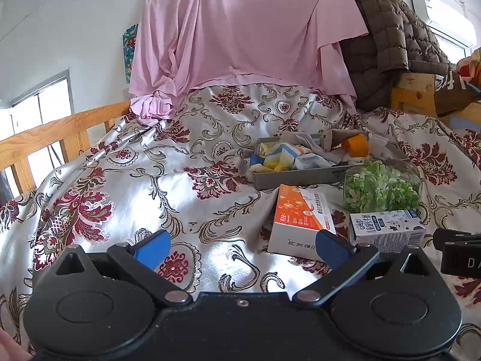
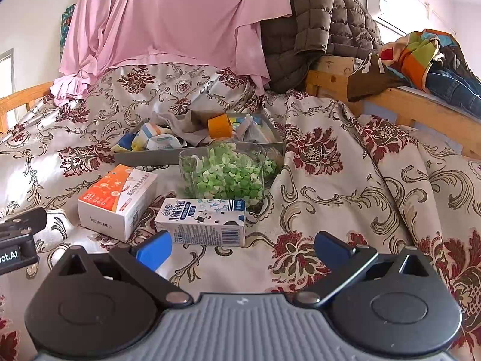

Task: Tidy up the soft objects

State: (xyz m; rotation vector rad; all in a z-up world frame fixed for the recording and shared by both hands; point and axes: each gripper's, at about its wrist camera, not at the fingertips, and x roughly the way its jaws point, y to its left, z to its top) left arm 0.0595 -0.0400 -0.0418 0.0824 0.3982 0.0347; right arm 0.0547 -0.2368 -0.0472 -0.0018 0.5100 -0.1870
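A grey tray (image 1: 294,177) on the floral bedspread holds soft items: folded striped cloths (image 1: 282,155), grey socks (image 1: 327,141) and an orange roll (image 1: 357,146). The tray also shows in the right wrist view (image 2: 150,158), with the cloths (image 2: 156,138) and the orange roll (image 2: 220,126). My left gripper (image 1: 240,248) is open and empty, low over the bedspread, left of the boxes. My right gripper (image 2: 242,248) is open and empty, just in front of the milk carton (image 2: 204,221).
An orange-and-white box (image 1: 297,222) (image 2: 117,198), a milk carton (image 1: 387,225) and a glass jar of green paper stars (image 1: 381,186) (image 2: 225,174) stand before the tray. A pink sheet (image 1: 240,30), a brown quilted jacket (image 2: 315,24) and wooden bed rails (image 1: 45,132) (image 2: 421,111) surround the bed.
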